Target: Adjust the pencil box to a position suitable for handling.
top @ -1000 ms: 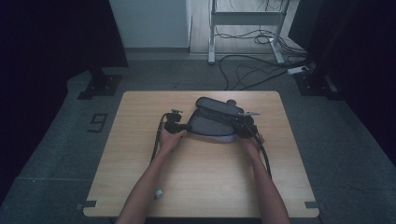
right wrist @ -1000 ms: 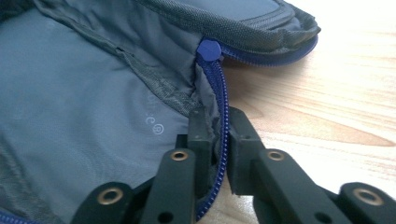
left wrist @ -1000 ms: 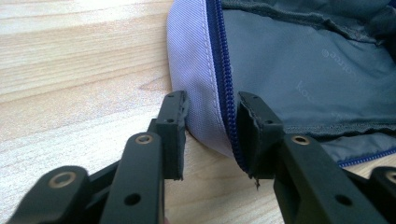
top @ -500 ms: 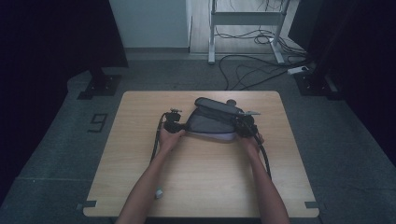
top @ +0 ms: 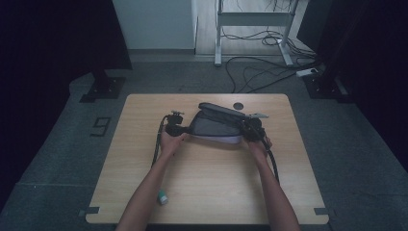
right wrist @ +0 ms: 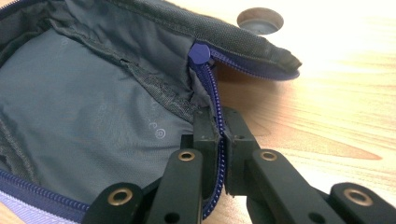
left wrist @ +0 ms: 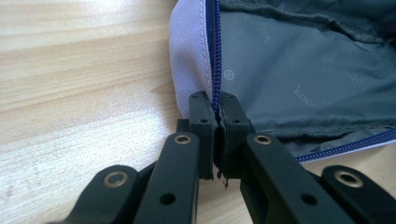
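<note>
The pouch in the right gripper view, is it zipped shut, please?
No, the pouch gapes open, its grey lining showing, while the right gripper pinches its zipper edge.

Both forearms reach in from the near edge toward the middle of the table. The left hand (top: 169, 142) holds the left gripper (top: 174, 126), whose jaws are clamped on the left end of the pouch (top: 214, 126) along its zipper edge. The right hand (top: 258, 147) holds the right gripper (top: 252, 129), jaws pinched onto the zipper at the pouch's right end
</note>
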